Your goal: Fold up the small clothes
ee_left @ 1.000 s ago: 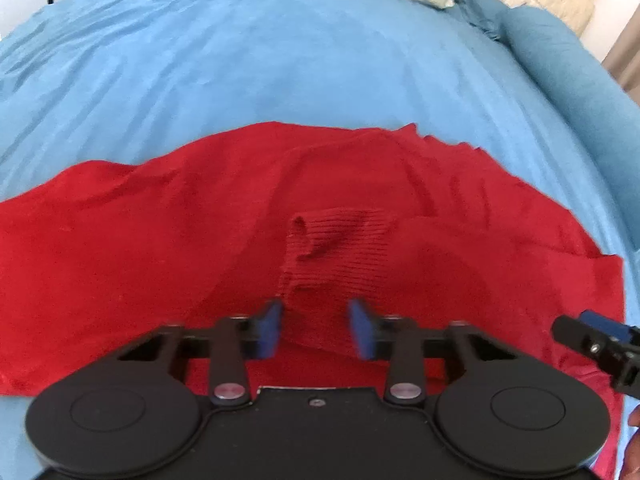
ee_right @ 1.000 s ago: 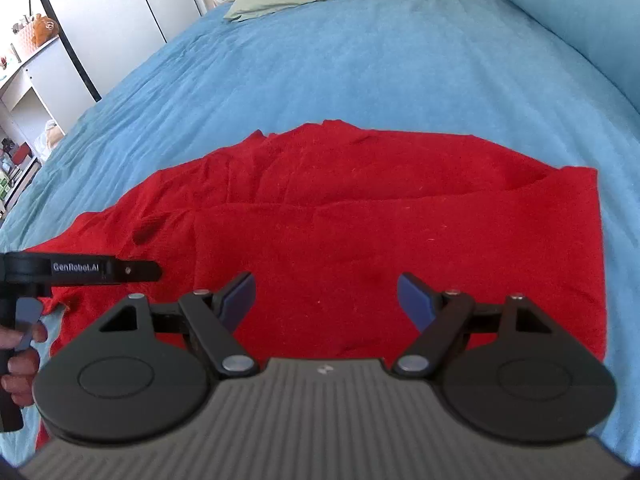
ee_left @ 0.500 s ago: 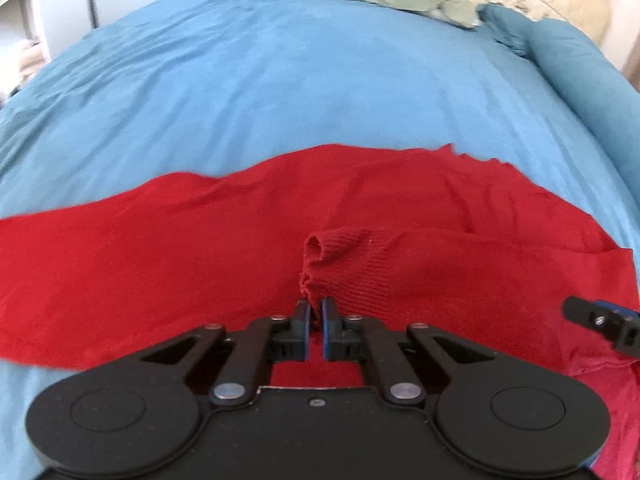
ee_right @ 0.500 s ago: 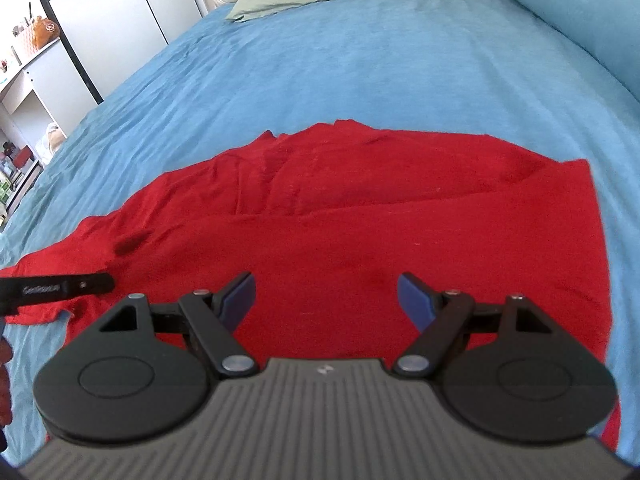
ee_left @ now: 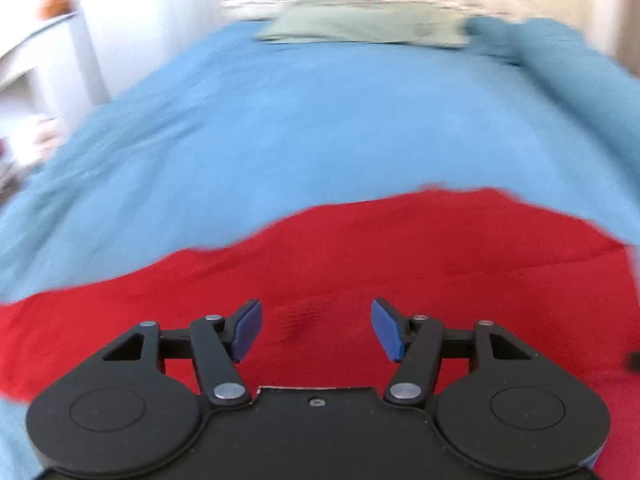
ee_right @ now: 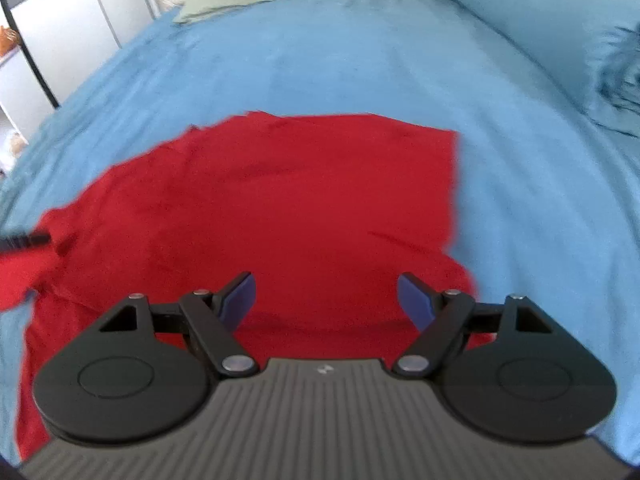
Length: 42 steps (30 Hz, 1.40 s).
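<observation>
A red knit garment [ee_left: 420,264] lies spread on the blue bedsheet [ee_left: 320,120]. It also shows in the right wrist view [ee_right: 288,208]. My left gripper [ee_left: 316,330] is open and empty, just above the garment's near part, where a ribbed patch [ee_left: 304,314] lies between the jaws. My right gripper [ee_right: 326,300] is open and empty over the garment's near right part. The tip of the left gripper [ee_right: 24,240] shows at the far left of the right wrist view, at the garment's left edge. Both views are blurred.
Green and patterned pillows [ee_left: 360,28] lie at the head of the bed. A blue bolster [ee_right: 540,28] runs along the right side. White cabinets [ee_right: 60,36] stand left of the bed.
My left gripper was shut on the ribbed cuff half a second ago and has opened and let it go. Both cameras have tilted up and moved; the garment lies flatter.
</observation>
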Motion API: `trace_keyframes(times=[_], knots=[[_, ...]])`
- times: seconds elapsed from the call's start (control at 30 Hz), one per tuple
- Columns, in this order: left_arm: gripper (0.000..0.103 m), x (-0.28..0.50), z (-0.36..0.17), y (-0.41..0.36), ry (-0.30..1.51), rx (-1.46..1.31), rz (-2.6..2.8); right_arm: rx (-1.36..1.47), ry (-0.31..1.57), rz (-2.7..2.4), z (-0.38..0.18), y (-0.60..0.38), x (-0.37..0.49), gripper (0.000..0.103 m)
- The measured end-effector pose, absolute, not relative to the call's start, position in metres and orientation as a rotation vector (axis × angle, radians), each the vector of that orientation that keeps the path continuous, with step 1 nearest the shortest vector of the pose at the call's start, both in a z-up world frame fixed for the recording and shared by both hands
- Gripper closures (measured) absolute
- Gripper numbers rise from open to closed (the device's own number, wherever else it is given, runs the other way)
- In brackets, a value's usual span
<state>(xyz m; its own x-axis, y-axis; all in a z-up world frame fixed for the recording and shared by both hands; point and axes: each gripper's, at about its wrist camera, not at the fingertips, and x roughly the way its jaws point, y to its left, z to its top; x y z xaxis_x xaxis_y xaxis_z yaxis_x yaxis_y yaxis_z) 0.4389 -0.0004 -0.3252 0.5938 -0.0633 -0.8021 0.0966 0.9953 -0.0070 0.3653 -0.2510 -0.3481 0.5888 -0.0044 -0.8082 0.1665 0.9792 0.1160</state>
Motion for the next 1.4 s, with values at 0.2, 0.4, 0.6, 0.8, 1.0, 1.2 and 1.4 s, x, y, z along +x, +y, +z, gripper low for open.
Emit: trace_keyframes(times=[0.2,0.4,0.6,0.8,1.0,1.2,1.4], knots=[[0.036,0.474,-0.338,-0.114,1.013,0.002,-0.528,0.11,0.931,-0.132,-0.358,-0.276,0.352,0.023],[0.036,0.491,-0.366,-0.211,1.084,0.052,-0.8,0.046,0.93,-0.123,-0.378,-0.295,0.345,0.051],[0.036,0.496,-0.368,-0.242,1.061,0.014,-0.822,0.04,0.897,-0.111,-0.378,-0.307,0.33,0.051],[0.037,0.509,-0.389,-0.259,1.083,0.026,-0.776,0.056,0.878,-0.077,-0.387,-0.307,0.338,0.079],[0.037,0.514,-0.4,-0.269,1.024,0.066,-0.736,0.112,0.862,-0.118,-0.393,-0.315,0.325,0.085],[0.036,0.507,-0.389,-0.267,1.008,0.059,-0.702,0.172,0.871,-0.116,-0.392,-0.323,0.322,0.084],[0.025,0.472,-0.349,-0.197,0.972,0.091,-0.55,0.14,0.785,-0.07,-0.346,-0.325,0.319,0.04]])
